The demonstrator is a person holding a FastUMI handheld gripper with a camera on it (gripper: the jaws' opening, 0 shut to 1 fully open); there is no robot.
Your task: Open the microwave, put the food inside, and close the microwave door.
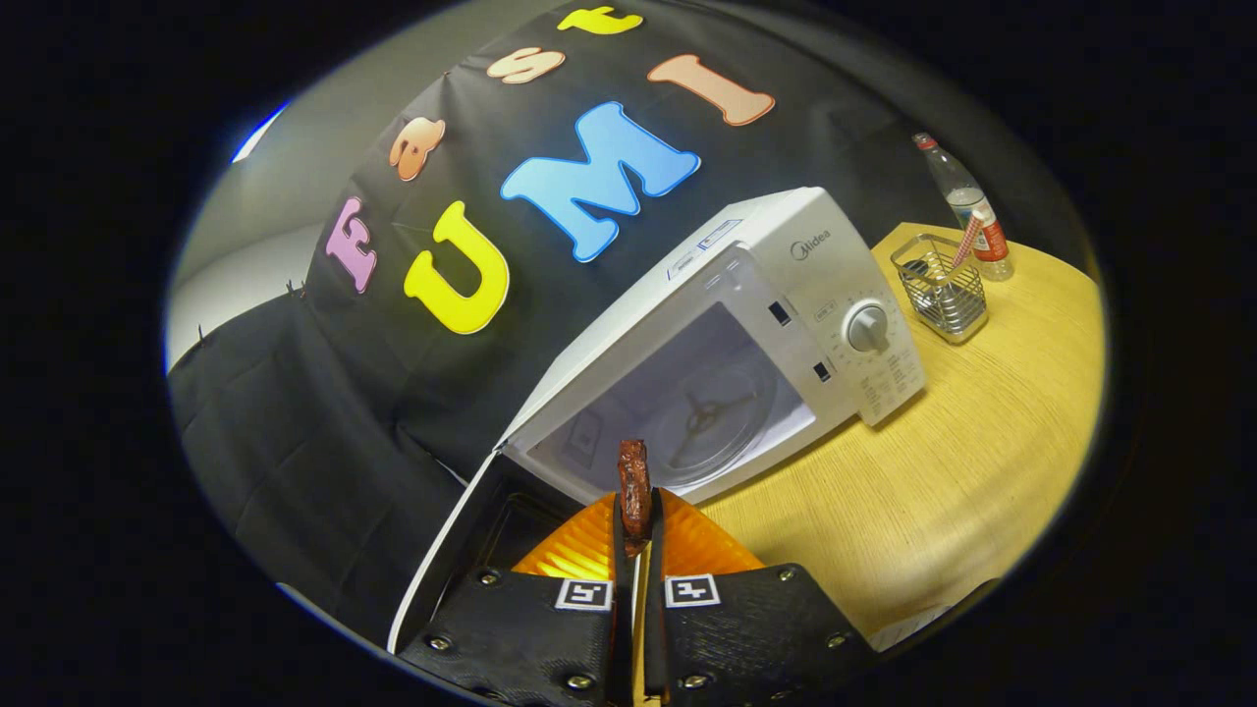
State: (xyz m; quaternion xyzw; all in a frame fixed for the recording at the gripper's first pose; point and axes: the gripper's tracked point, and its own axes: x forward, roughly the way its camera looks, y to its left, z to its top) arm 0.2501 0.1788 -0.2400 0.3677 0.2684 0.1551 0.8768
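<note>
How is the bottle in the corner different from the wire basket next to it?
The bottle is tall, slim, clear plastic with a red cap and a label; the wire basket is short, boxy, open metal mesh. The bottle is capped shut, while the basket is open-topped with a striped straw poking out. Both stand on the wooden table beside the open microwave. The gripper has its jaws shut on the food.

The white microwave (746, 324) stands on the wooden table, its door (447, 550) swung wide open. A dark reddish strip of food (634, 486), perhaps meat, stands upright just before the cavity.
</note>
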